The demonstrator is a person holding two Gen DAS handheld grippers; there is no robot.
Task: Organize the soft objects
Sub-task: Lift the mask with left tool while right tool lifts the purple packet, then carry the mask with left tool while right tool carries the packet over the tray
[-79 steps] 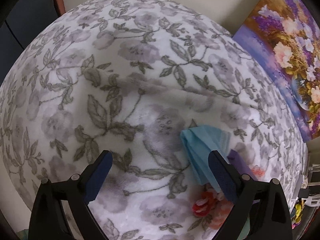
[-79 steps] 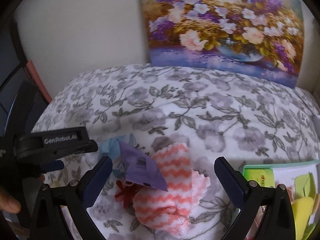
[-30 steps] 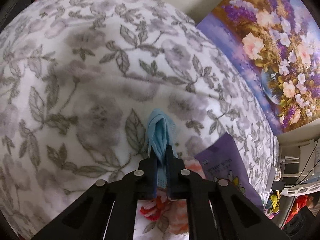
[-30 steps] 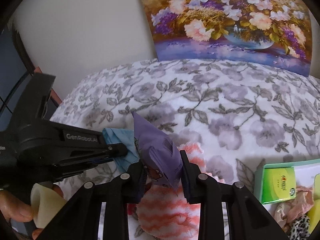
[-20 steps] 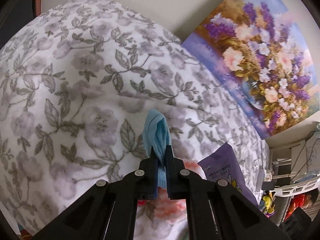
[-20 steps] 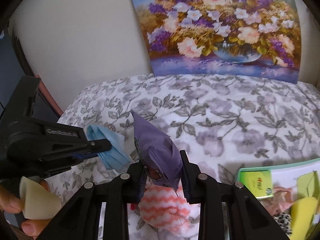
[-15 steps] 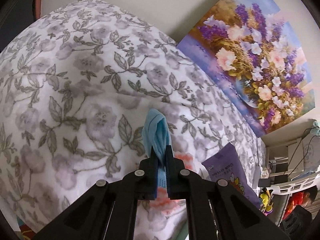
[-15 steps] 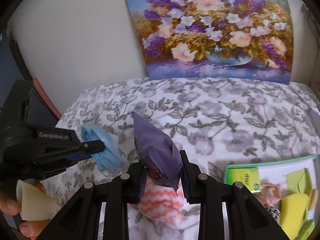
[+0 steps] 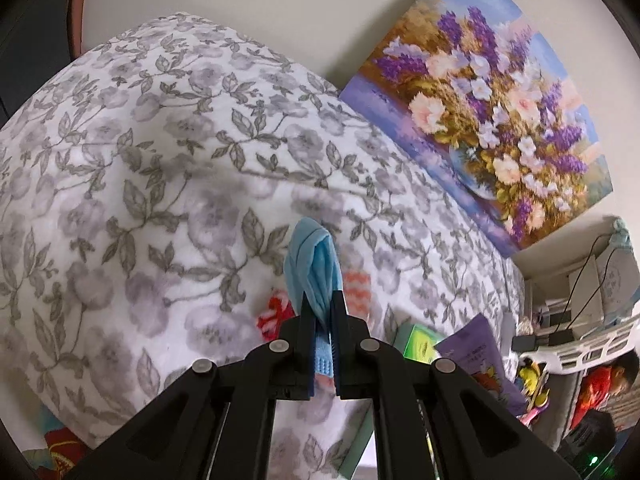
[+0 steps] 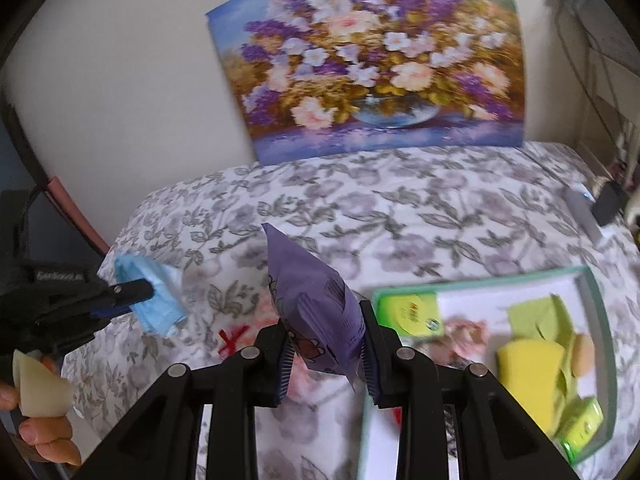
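Overhead of the floral blanket, both loads held clear of the fabric. Left gripper clamped tight on a folded light-blue cloth, jaws almost meeting, cloth bunched and standing up out of the tips; same cloth seen from the right wrist view hanging off the left tips, out to the left, well apart from the tray. Right gripper closed part-way on a puffy purple packet, pads pressing its two sides, packet tilted with its pointed top leaning up and left; lower corner poking down below the jaws. Packet also visible low right in the left wrist view.

Down on the blanket, between the two grippers: a pink-and-white zigzag cloth and a small red-and-white item just beside it, both blurred. To the right, a teal-rimmed white tray lying flat on the blanket, holding a green packet at its near-left corner, a yellow sponge, a light-green piece, a pinkish crumpled item and another green packet at the lower right. Flower painting propped against the wall behind the blanket.
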